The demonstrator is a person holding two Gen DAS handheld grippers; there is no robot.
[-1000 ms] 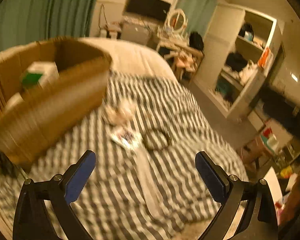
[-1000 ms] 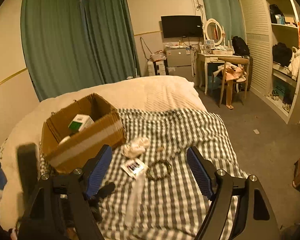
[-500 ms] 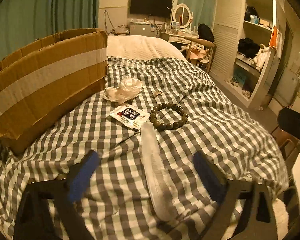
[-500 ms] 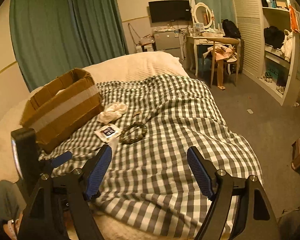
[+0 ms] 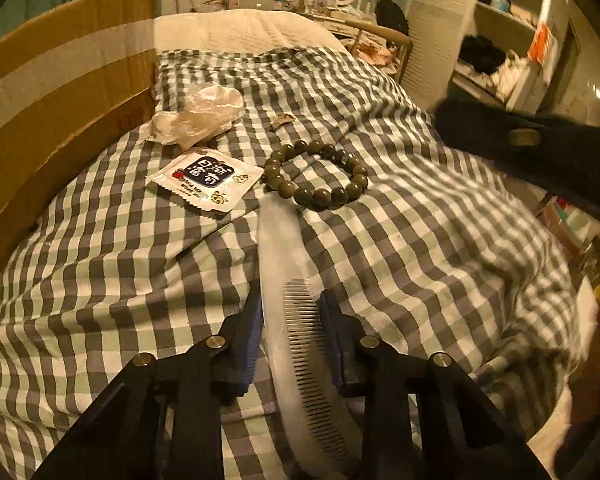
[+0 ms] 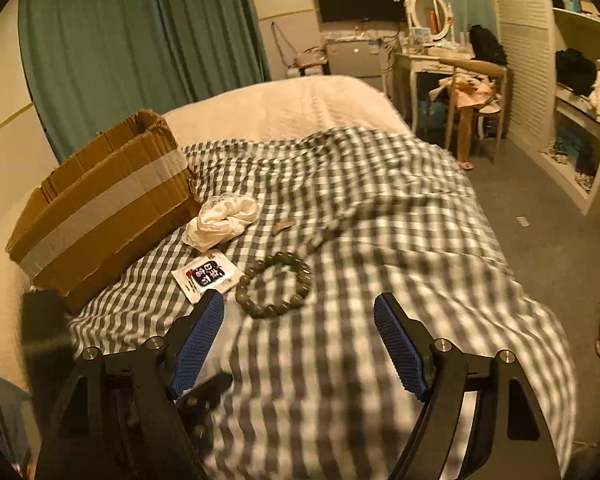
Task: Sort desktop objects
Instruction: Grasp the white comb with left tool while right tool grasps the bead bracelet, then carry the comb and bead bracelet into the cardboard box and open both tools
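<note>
A white comb in a clear sleeve (image 5: 296, 320) lies lengthwise on the checked bedspread (image 5: 420, 240), and my left gripper (image 5: 292, 312) is shut on its toothed end. Beyond it lie a dark bead bracelet (image 5: 324, 198), a white printed sachet (image 5: 206, 178) and a crumpled white bag (image 5: 198, 116). My right gripper (image 6: 298, 308) hangs open just above the bedspread, a little short of the bracelet (image 6: 256, 308) and the sachet (image 6: 206, 274). Nothing is between its blue pads (image 6: 400, 348).
An open cardboard box (image 6: 100, 208) stands on the bed at the left, its taped wall (image 5: 60, 92) close beside the sachet. A small tan scrap (image 5: 282, 120) lies past the bracelet. The bed drops off at the right to a grey floor (image 6: 540, 248), with a chair and shelves beyond.
My left gripper has dropped to the bedspread and gone from open to shut on the comb. The right gripper has lowered and moved forward toward the bracelet, still open.
</note>
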